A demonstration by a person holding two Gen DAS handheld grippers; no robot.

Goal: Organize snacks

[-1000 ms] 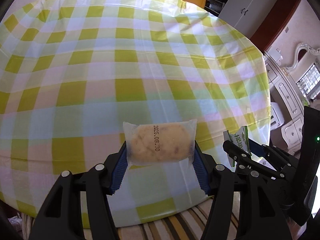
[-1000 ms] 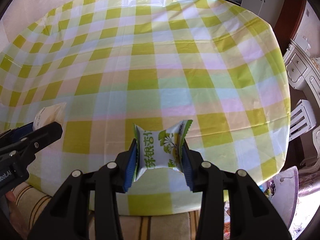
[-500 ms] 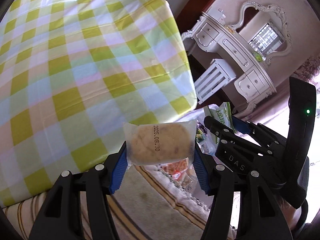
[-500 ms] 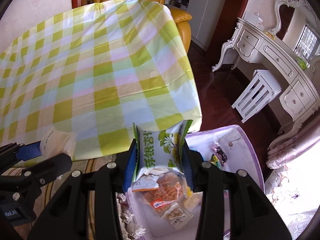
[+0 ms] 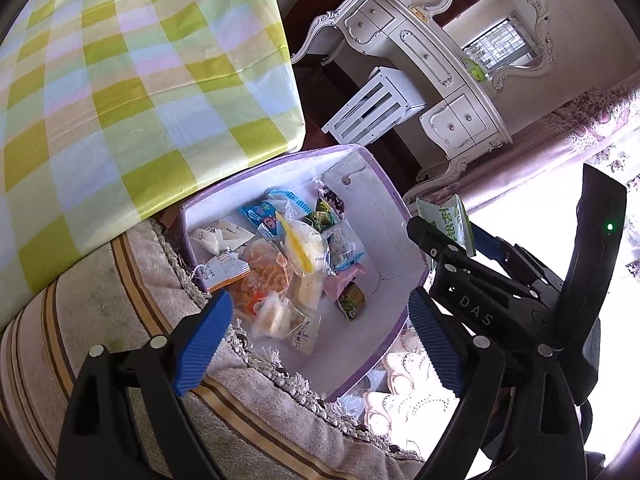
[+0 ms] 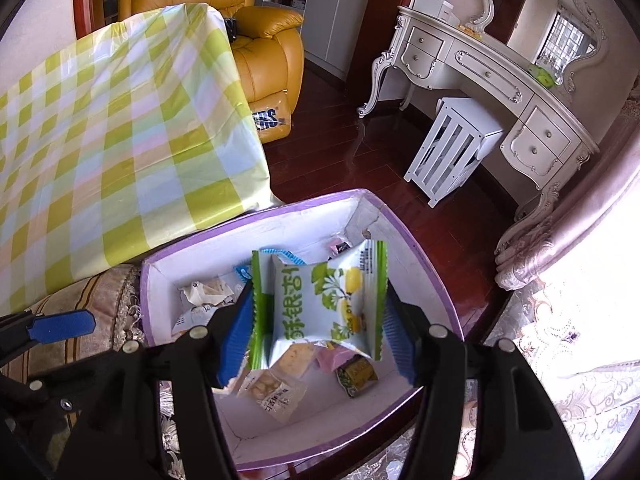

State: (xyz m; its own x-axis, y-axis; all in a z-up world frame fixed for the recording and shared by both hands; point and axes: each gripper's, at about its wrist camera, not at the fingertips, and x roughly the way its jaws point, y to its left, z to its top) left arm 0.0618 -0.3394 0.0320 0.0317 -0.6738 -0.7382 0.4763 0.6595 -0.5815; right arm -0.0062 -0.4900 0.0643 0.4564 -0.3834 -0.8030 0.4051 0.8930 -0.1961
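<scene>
- While my right gripper [image 6: 320,320] hung above the purple-rimmed box [image 6: 416,256], the green snack packet [image 6: 320,300] sat between its blue fingers [image 6: 236,332], which were spreading; the packet looked barely touched on either side, ready to fall.
- I judged it was held there so it would land among the wrapped snacks [image 5: 288,264] already heaped in the box.
- My left gripper [image 5: 320,340] pointed down at the same box, its fingers [image 5: 200,340] opening wide with nothing between them; the clear-wrapped biscuit pack [image 5: 280,320] lay in the box just beyond them.
- The box stood on a fringed, striped cover [image 5: 120,320] beside the checked desk [image 5: 120,80], presumably within easy reach of it.
- From the left wrist I saw the whole heap unobstructed and the packet edge-on in the right gripper; the right wrist showed the packet's printed face but hid much of the heap, and took in a yellow armchair [image 6: 260,40].
</scene>
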